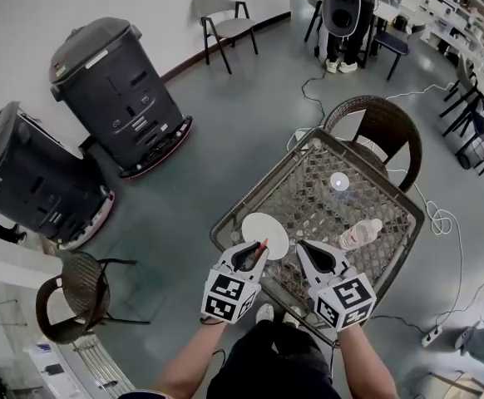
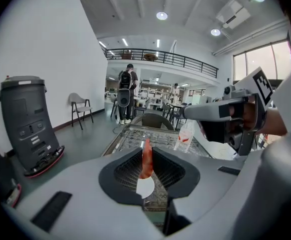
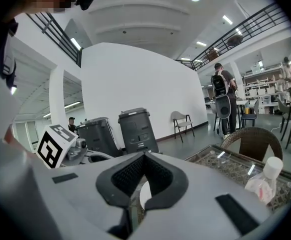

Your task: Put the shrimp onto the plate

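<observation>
- Shrimp (image 2: 146, 160): pinched upright in my left gripper (image 1: 262, 246), held at the plate's (image 1: 267, 225) near edge and not yet laid down.
- Left to do: move it over the plate's middle, lower it, let go.
- My right gripper (image 1: 302, 245): jaws together on nothing, just right of the plate.
- Bottle (image 1: 360, 233): further right of the plate, not in the way.

A wicker table with a glass top (image 1: 308, 202) sits at 4 o'clock. A plastic bottle (image 1: 360, 233) lies at the table's 4 o'clock edge, and a wicker chair (image 1: 383, 127) stands just beyond its 1 o'clock side. Two dark grey bins stand at 10 o'clock (image 1: 117, 94) and 9 o'clock (image 1: 34, 177). A pale chair (image 1: 223, 19) is at 12 o'clock by the wall, a person with a backpack (image 1: 348, 15) at 1 o'clock, and a brown chair (image 1: 80, 293) at 8 o'clock.
</observation>
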Demonstrator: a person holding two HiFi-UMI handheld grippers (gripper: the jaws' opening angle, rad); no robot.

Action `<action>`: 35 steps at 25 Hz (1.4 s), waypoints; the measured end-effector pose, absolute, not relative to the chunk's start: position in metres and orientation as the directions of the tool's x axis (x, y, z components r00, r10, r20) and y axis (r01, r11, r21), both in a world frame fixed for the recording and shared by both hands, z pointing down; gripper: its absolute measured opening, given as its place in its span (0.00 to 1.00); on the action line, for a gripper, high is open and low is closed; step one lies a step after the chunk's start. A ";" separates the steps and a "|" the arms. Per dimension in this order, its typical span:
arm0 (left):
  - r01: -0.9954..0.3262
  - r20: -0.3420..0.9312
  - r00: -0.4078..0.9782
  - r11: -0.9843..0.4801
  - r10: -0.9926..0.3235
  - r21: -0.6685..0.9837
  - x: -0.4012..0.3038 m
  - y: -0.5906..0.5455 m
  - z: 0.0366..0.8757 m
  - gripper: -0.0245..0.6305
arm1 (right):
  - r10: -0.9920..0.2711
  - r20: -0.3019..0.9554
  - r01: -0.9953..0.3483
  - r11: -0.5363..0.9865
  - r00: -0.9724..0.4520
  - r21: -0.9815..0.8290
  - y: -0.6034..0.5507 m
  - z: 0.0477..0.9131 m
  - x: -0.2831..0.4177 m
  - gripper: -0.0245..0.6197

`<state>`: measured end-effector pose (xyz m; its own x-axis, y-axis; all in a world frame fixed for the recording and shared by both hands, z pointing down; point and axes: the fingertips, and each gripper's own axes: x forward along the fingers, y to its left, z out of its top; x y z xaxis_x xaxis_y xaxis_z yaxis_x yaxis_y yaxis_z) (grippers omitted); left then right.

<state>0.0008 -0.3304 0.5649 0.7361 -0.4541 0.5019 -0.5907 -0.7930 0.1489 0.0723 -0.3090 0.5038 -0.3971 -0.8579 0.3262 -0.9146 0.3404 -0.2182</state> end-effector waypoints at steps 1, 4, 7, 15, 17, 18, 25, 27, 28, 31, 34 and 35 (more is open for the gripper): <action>-0.592 0.512 0.730 -0.793 -0.452 0.144 0.001 -0.334 0.573 0.14 | -0.854 0.332 -0.913 0.343 -0.401 -0.220 -0.312 0.509 0.071 0.05; -0.592 0.547 0.712 -0.795 -0.441 0.131 0.002 -0.344 0.597 0.14 | -0.843 0.349 -0.910 0.350 -0.409 -0.222 -0.320 0.522 0.070 0.05; -0.590 0.587 0.695 -0.796 -0.416 0.133 0.005 -0.348 0.623 0.14 | -0.830 0.379 -0.911 0.347 -0.409 -0.223 -0.324 0.537 0.071 0.05; -0.575 0.677 0.639 -0.812 -0.366 0.104 0.016 -0.373 0.685 0.14 | -0.801 0.438 -0.912 0.332 -0.408 -0.241 -0.339 0.580 0.074 0.05; -0.566 0.698 0.625 -0.819 -0.350 0.095 0.020 -0.377 0.698 0.14 | -0.794 0.453 -0.913 0.327 -0.406 -0.245 -0.339 0.589 0.077 0.05; -0.560 0.707 0.619 -0.824 -0.342 0.091 0.022 -0.378 0.703 0.14 | -0.791 0.459 -0.913 0.324 -0.405 -0.247 -0.338 0.592 0.078 0.05; -0.544 0.791 0.540 -0.836 -0.288 0.067 0.026 -0.385 0.736 0.14 | -0.781 0.485 -0.916 0.292 -0.394 -0.274 -0.325 0.608 0.086 0.05; -0.540 0.809 0.519 -0.839 -0.275 0.062 0.025 -0.385 0.743 0.14 | -0.779 0.491 -0.917 0.282 -0.390 -0.281 -0.321 0.612 0.089 0.05; -0.539 0.815 0.513 -0.840 -0.271 0.060 0.024 -0.385 0.746 0.14 | -0.779 0.493 -0.918 0.277 -0.387 -0.284 -0.320 0.613 0.090 0.05; -0.533 0.828 0.498 -0.845 -0.258 0.056 0.026 -0.384 0.753 0.14 | -0.781 0.492 -0.918 0.269 -0.384 -0.290 -0.317 0.613 0.094 0.05; -0.529 0.845 0.477 -0.847 -0.241 0.057 0.028 -0.381 0.762 0.14 | -0.781 0.489 -0.916 0.270 -0.388 -0.296 -0.316 0.614 0.097 0.05; -0.528 0.850 0.472 -0.847 -0.236 0.058 0.028 -0.381 0.765 0.14 | -0.781 0.488 -0.915 0.271 -0.390 -0.297 -0.315 0.614 0.098 0.05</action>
